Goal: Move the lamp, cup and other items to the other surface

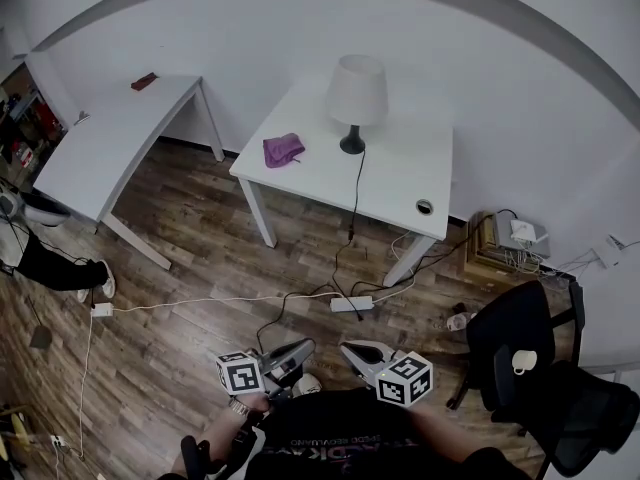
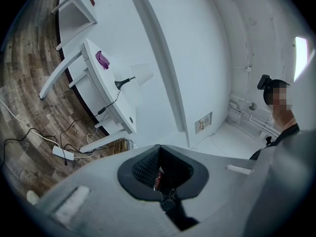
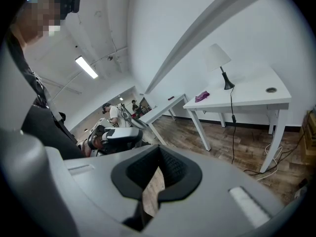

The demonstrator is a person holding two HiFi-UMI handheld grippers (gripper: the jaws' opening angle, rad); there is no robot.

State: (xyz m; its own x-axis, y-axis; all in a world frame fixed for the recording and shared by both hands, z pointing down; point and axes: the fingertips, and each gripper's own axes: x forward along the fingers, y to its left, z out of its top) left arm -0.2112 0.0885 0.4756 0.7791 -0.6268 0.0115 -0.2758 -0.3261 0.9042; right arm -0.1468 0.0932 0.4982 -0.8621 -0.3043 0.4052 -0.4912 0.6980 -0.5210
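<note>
Lamp (image 1: pixel 356 98) with a white, tapering shade on a thin black stem and a round black foot stands upright toward the back of a white surface (image 1: pixel 400 183) set against the wall. Its black cord (image 1: pixel 355 193) runs over the front edge and down to the wooden floor, near a white power strip (image 1: pixel 352 304). To the left of the lamp, near it but not touching, lies a crumpled purple cloth (image 1: pixel 283 149). A round cable hole (image 1: pixel 424 206) sits by the surface's front right corner. A 2nd white surface (image 1: pixel 105 143) stands to the left, well apart, with 1 small dark red thing (image 1: pixel 143 81) near its far end. A white cup (image 1: pixel 524 361) rests on a black chair (image 1: pixel 515 323) at the right. Both claws hang low in front of the person, well apart from the lamp. The left claw (image 2: pixel 159 154) has its jaws pressed together and empty, and the right claw (image 3: pixel 159 154) is closed and empty too.
</note>
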